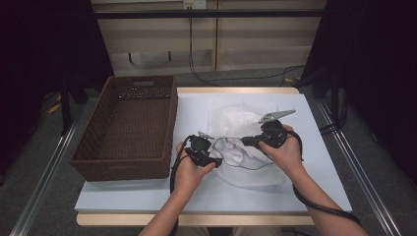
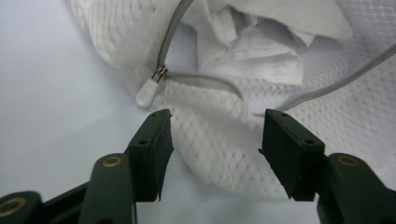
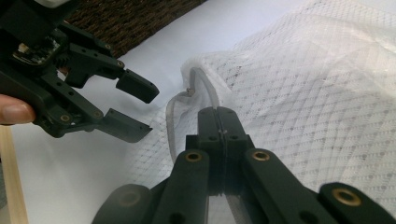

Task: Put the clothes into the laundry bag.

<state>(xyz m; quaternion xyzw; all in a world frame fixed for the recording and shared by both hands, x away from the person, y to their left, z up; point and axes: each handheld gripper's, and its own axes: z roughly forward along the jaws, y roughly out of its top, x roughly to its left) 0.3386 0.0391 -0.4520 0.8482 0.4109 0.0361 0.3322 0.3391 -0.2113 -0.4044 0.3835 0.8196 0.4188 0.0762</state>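
White mesh bag point(image 1: 244, 147) lies on the table point(image 1: 314, 162) beside the wicker basket point(image 1: 129, 129), clothes inside. The right tool point(image 3: 218, 112) pinches the bag's edge by the grey zipper point(image 2: 196, 78). The left tool point(image 2: 215, 133) is spread, mesh between its jaws, untouched.

White table point(image 1: 314, 162) bears wicker basket point(image 1: 130, 125) (brown) and mesh bag point(image 1: 236, 123)

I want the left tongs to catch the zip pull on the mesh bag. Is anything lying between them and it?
Nothing visible does. The left tongs stand open just short of the zip pull, with only bare mesh bag and table between them.
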